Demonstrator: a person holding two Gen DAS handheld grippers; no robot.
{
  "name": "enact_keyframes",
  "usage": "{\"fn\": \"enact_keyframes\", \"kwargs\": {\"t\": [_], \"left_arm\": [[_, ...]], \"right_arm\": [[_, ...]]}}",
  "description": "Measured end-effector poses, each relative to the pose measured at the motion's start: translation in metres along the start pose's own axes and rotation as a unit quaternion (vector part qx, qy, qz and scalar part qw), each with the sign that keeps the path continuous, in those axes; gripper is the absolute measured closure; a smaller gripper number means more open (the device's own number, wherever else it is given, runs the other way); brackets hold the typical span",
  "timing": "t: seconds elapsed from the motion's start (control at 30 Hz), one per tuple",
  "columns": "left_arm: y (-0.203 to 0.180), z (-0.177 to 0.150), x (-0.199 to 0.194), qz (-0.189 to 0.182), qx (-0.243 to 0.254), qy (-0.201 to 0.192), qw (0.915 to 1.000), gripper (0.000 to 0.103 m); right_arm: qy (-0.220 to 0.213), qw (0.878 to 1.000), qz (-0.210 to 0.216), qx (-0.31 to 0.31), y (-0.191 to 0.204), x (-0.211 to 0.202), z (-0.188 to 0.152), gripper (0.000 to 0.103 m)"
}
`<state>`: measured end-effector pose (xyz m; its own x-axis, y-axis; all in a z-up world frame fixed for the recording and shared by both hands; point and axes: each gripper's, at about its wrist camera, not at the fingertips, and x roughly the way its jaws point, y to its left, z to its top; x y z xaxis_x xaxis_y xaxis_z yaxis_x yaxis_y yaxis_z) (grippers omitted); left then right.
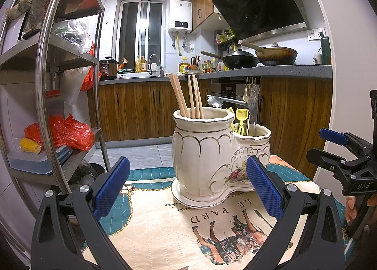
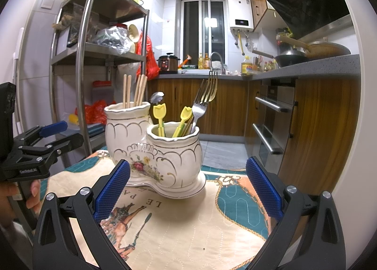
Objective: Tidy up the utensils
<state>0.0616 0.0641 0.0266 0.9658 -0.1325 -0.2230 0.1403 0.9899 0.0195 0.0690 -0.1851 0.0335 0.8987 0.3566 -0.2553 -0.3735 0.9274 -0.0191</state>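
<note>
Blue-padded, both the left claw (image 1: 187, 186) and right claw (image 2: 187, 187) gape wide and empty before the holder (image 2: 153, 152) of chopsticks (image 2: 135, 91) and forks (image 2: 203, 98).

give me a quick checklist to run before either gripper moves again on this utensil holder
1. Left gripper open and empty: ok.
2. Right gripper open and empty: ok.
3. Ceramic holder upright on the printed cloth: ok.
4. Chopsticks grouped in the taller compartment: ok.
5. Forks and yellow picks in the shorter compartment: ok; a silver utensil shows behind it, compartment cannot tell.
6. No loose utensils left on the cloth: none seen, but the near edge is hidden by the grippers, so cannot tell.
</note>
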Motion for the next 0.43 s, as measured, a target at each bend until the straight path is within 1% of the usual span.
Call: {"fn": "enact_keyframes", "kwargs": {"t": [0.43], "left_arm": [[0.0007, -0.0010, 0.0006, 0.000, -0.001, 0.001, 1.0000, 0.006]], "right_arm": [[0.001, 1.000, 0.000, 0.000, -0.0003, 0.0001, -0.0001, 0.005]]}}
